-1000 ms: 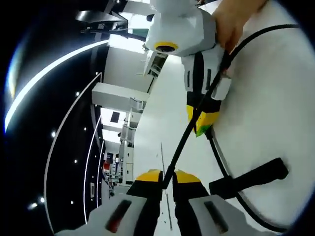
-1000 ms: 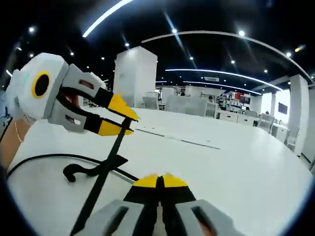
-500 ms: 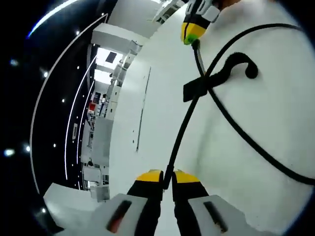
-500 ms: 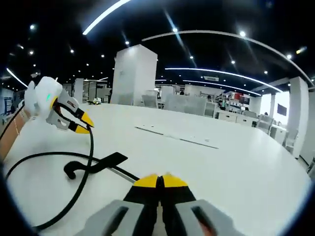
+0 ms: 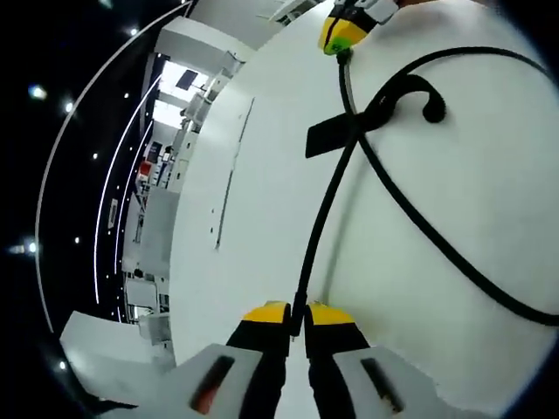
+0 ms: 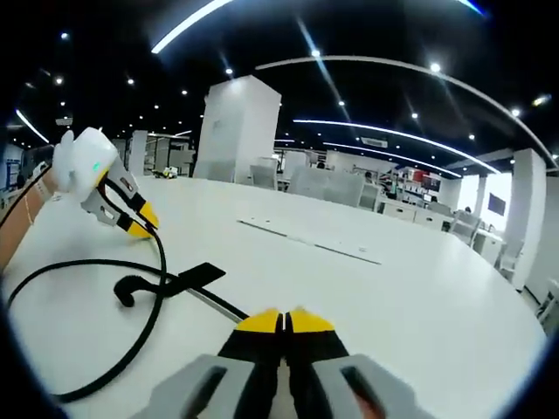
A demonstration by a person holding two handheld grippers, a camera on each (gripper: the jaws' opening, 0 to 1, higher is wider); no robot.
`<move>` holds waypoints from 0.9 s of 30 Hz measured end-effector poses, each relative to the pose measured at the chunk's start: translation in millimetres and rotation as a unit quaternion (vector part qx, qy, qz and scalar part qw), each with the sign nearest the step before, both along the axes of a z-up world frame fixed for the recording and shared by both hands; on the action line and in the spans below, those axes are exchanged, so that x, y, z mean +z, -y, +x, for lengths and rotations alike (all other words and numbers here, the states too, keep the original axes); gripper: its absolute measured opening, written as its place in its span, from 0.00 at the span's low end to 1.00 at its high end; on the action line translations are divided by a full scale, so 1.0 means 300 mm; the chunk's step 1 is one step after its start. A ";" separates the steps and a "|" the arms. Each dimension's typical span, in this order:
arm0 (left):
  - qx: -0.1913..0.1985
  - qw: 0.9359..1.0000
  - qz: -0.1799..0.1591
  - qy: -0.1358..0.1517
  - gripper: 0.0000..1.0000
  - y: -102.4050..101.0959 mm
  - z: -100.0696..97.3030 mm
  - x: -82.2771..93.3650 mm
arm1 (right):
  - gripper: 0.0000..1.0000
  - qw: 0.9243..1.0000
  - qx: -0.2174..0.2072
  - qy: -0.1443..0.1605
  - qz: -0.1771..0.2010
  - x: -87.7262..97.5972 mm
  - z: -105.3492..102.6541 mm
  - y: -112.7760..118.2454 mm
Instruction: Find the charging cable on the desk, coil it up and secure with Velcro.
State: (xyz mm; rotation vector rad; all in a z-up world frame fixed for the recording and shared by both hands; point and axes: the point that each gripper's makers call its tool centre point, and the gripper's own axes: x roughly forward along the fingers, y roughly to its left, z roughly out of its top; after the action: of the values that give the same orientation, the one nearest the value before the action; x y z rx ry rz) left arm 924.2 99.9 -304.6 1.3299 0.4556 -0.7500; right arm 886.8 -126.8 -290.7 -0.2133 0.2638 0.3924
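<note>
Left gripper (image 5: pixel 297 307) pinched on thin black charging cable (image 5: pixel 325 209) | right gripper (image 6: pixel 281 316) closed, seemingly on cable end | risk: loop on white bench (image 6: pixel 419 279) snags flat black Velcro strap (image 6: pixel 194 276), slips loose.

both views are bright and evenly lit from above by long ceiling light strips (image 6: pixel 188 22) and small round spotlights (image 6: pixel 434 67) set in a dark ceiling. the white tabletop (image 6: pixel 419 288) reflects this light softly, without harsh glare. the black cable (image 5: pixel 327 205) throws a faint, thin shadow beside itself in the left gripper view. fisheye distortion bends straight lines strongly toward the edges, and the distant room is slightly soft.
</note>
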 end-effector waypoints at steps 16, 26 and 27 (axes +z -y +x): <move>-0.003 1.000 0.021 0.006 0.07 0.004 -0.002 -0.007 | 0.06 1.000 -0.020 0.004 -0.008 0.022 -0.012 0.019; -0.013 0.999 0.030 0.010 0.07 0.007 0.000 -0.005 | 0.06 1.000 -0.012 0.023 0.011 0.068 -0.035 -0.023; -0.013 0.999 0.030 0.010 0.07 0.008 0.001 -0.005 | 0.06 1.000 -0.009 0.022 0.013 0.067 -0.037 -0.030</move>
State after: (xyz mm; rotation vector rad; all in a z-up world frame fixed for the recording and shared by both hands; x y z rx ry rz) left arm 924.4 97.7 -306.1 1.4018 0.4481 -0.7487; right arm 875.8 -117.8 -270.8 -0.1929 0.2179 0.3732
